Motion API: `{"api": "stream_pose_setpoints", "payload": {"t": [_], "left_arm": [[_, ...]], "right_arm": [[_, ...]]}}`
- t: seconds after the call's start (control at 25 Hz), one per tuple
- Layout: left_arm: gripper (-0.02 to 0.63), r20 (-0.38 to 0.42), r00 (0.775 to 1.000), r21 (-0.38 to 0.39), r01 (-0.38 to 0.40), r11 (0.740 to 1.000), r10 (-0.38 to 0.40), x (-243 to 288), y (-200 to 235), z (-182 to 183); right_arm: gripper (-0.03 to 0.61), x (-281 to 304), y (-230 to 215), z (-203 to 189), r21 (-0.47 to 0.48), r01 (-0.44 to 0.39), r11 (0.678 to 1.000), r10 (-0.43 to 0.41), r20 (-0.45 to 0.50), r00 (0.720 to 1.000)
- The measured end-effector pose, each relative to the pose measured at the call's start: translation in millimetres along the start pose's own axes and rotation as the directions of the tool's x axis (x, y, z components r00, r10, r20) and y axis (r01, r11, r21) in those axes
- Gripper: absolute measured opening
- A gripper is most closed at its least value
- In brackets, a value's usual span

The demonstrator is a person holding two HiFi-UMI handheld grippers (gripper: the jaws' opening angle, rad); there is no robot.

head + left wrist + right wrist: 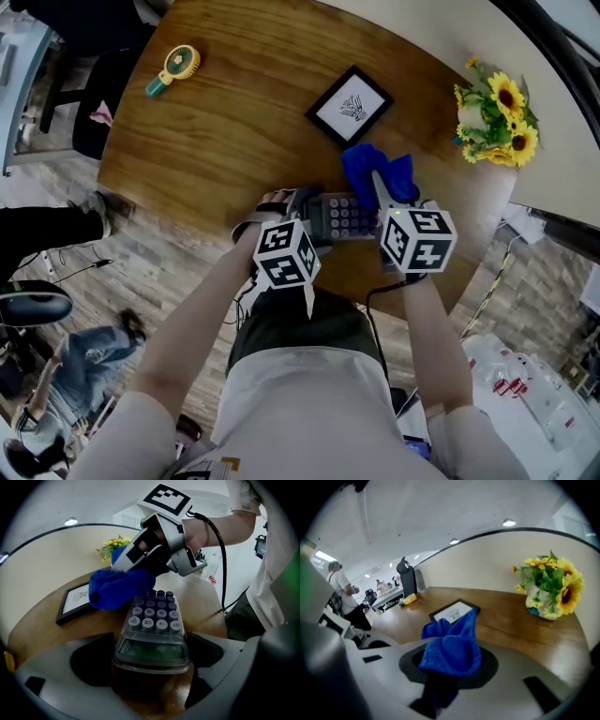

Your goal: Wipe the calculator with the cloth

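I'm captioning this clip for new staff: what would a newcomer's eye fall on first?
The bright blue cloth, gripped by the right hand-held gripper, meets the far keys of the calculator, which the left hand-held gripper holds at the table's near edge. Next, the yellow sunflowers at the table's right end.

The only legible print sits on the calculator [152, 634] in the left gripper view. The key row [154, 623] just past its display [151, 649] reads, upside down to the camera, "GT", an arrow, "CE" and a two-line mark starting "ON". Marks on the farther keys are too blurred to read, and the farthest lie under the blue cloth [119, 588]. The marker cubes, left [286, 253] and right [417, 239], bear black-and-white square patterns without letters or digits, and the framed picture [350, 106] shows a drawing, no words.
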State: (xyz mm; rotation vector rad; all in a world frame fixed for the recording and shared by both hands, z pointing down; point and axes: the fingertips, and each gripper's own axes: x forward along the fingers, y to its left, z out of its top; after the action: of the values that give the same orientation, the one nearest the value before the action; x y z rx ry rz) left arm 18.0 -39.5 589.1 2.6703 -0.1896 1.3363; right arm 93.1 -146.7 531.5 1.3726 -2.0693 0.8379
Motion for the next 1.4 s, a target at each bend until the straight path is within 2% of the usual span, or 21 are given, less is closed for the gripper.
{"api": "stream_pose_setpoints", "payload": {"t": [0.08, 0.28, 0.56, 0.64, 0.76, 0.84, 0.88, 1.0, 1.2, 1.32, 1.4], "left_arm": [[0.471, -0.018, 1.0, -0.009, -0.011, 1.0, 0.011, 0.8, 2.2, 0.1], [0.471, -0.061, 0.998, -0.017, -0.018, 1.0, 0.017, 1.4, 0.9, -2.4], [0.471, -0.075, 0.997, -0.013, -0.019, 1.0, 0.018, 2.4, 0.6, -0.6], [0.471, -0.071, 0.997, -0.006, -0.017, 1.0, 0.017, 2.4, 0.3, -0.7], [0.471, -0.077, 0.997, 0.008, -0.01, 1.0, 0.011, 2.2, 0.8, -1.0], [0.471, -0.081, 0.997, 0.011, -0.009, 1.0, 0.01, 2.5, 1.5, -0.9], [0.471, -0.08, 0.997, 0.011, -0.009, 1.0, 0.01, 2.7, 1.4, -0.8], [0.471, -0.081, 0.997, 0.012, -0.009, 1.0, 0.01, 2.5, -0.1, -1.1], [0.472, -0.083, 0.996, 0.014, -0.013, 1.0, 0.014, 0.5, 0.9, -1.2], [0.471, -0.082, 0.996, 0.013, -0.014, 1.0, 0.015, 1.7, 0.7, -0.5], [0.472, -0.085, 0.996, 0.013, -0.013, 1.0, 0.014, 2.4, 0.8, 0.1]], "right_arm": [[0.101, -1.0, 5.2, -16.1, -0.067, 0.031, 0.997, -0.033, -0.036, 0.999], [0.101, -25.0, 17.4, -40.7, -0.176, 0.063, 0.982, -0.073, -0.05, 0.996], [0.101, -60.0, 25.5, -84.9, -0.183, 0.006, 0.983, -0.035, -0.151, 0.988], [0.101, -69.6, 26.9, -101.8, -0.161, -0.034, 0.986, -0.001, -0.213, 0.977], [0.101, -82.5, 24.1, -133.6, -0.049, -0.087, 0.995, 0.066, -0.339, 0.938], [0.103, -92.0, 16.7, -149.3, -0.002, -0.08, 0.997, 0.073, -0.397, 0.915], [0.103, -96.6, 12.8, -151.2, 0.015, -0.07, 0.997, 0.07, -0.401, 0.914], [0.103, -103.8, 4.3, -128.4, 0.068, -0.051, 0.996, 0.071, -0.335, 0.939], [0.106, -85.1, -1.6, -31.2, 0.102, -0.053, 0.993, 0.064, -0.106, 0.992], [0.106, -65.6, -2.7, 15.6, 0.066, -0.013, 0.998, 0.013, 0.0, 1.0], [0.106, -51.1, -1.2, 32.7, 0.028, 0.019, 0.999, -0.02, 0.037, 0.999]]}}
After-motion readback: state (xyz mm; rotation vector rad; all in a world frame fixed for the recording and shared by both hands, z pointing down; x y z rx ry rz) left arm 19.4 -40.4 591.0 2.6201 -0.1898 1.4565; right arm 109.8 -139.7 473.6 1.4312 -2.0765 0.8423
